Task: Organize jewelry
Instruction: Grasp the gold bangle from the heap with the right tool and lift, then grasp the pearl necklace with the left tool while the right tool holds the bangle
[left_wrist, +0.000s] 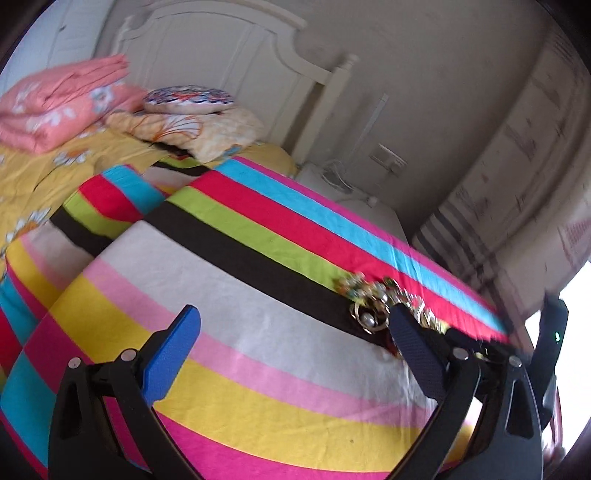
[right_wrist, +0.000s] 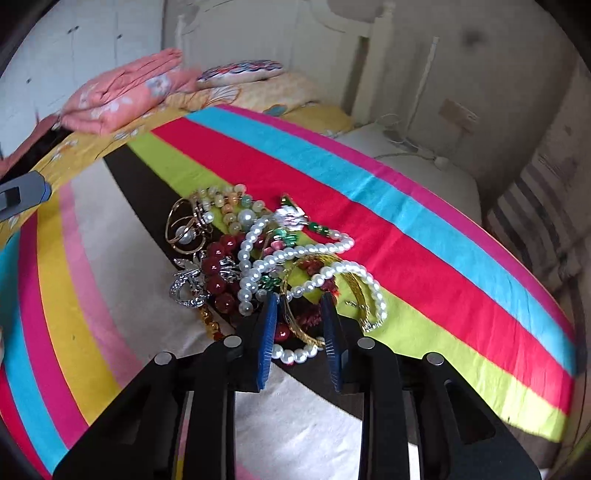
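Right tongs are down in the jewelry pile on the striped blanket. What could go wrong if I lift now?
1. The white pearl strand loops through the dark red beads and gold bangle, so a lift may drag several pieces at once.
2. The right tongs straddle several strands; whether they grip any is unclear, so something may slip out.
3. The pile reaches toward the blanket's edge; dragged pieces might slide off.

We see our right gripper (right_wrist: 300, 301) low over a tangled heap of jewelry (right_wrist: 258, 258) on a striped blanket (right_wrist: 424, 236), its blue fingers (right_wrist: 267, 332) drawn close together around a gold bangle (right_wrist: 295, 317), though we cannot tell if they press it. A pearl necklace (right_wrist: 332, 273) loops across the heap, beside dark red beads (right_wrist: 218, 273). A folded pink cloth (right_wrist: 122, 92) lies further back.
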